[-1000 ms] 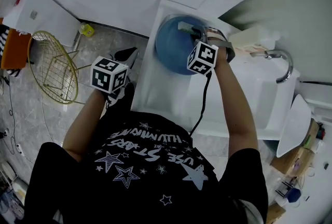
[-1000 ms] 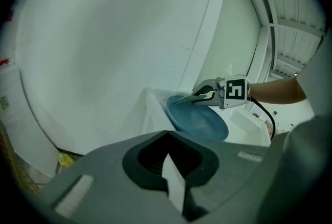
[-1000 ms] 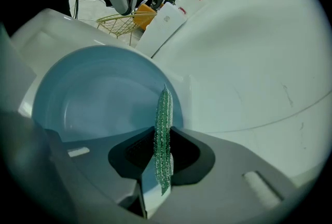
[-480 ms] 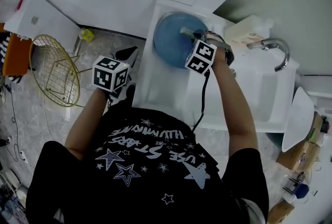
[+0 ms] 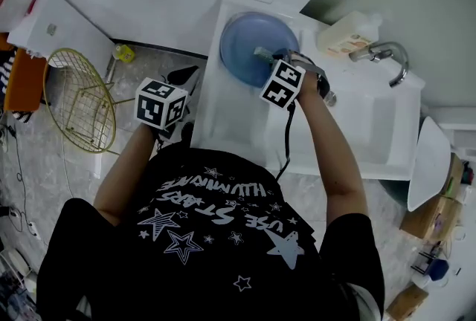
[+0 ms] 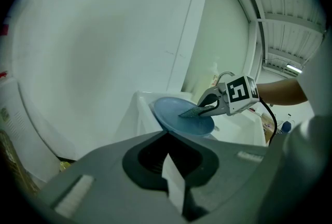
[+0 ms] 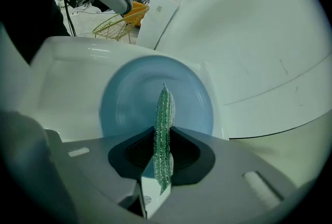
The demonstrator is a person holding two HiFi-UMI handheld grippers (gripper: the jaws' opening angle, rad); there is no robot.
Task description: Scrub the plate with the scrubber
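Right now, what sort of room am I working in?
Likely a washroom or utility corner: a white sink with a curved chrome tap, a pale soap bottle on its ledge, and a round blue plate.

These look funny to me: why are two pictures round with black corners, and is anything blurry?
Left gripper view: a wide-angle lens curves the edges of the wall and leaves dark corners; the blue plate looks small yet clear. Right gripper view: same round frame, with the green scrubber sharp in the middle. Head view: it fills the whole frame, with even light and no strong glare.
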